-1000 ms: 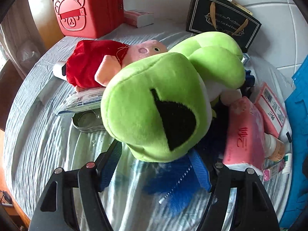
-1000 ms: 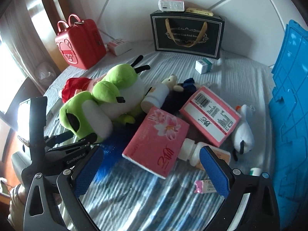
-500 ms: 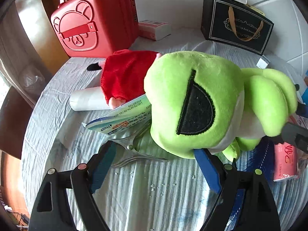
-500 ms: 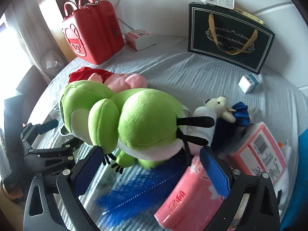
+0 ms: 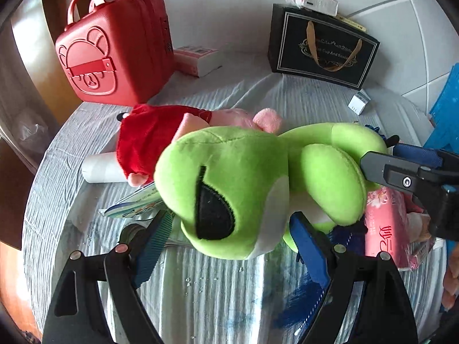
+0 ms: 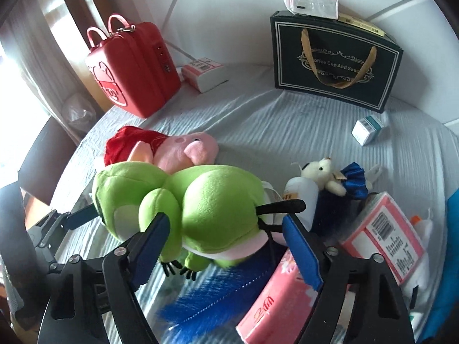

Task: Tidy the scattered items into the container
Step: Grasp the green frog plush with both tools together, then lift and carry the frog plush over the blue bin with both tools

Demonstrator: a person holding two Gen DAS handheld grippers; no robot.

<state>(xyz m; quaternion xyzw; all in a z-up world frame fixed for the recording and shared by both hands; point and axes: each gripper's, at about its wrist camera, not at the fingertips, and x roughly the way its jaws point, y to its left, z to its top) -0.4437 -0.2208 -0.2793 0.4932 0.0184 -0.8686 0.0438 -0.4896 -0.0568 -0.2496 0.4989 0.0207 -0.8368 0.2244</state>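
Right wrist view looks down on a bed sheet (image 6: 258, 120) strewn with things, and everything is easiest placed against the green frog plush (image 6: 200, 200) lying at its middle. It is the bulkiest soft item, which I judge is why both tools go to it together: one pair of fingers could hardly carry it level. The right gripper (image 6: 226, 243) straddles its rear end, jaws closing, pads at its flanks but not clearly pressing yet. The left gripper (image 5: 229, 243) stands spread wide at the frog's head, not pinching. Behind the frog lies a pink pig plush (image 6: 172, 149); beyond that stands a red case (image 6: 132, 66). Right of the frog sit a pink tissue pack (image 6: 275, 295) and a small bear (image 6: 324, 172). Which container is meant, I cannot tell.
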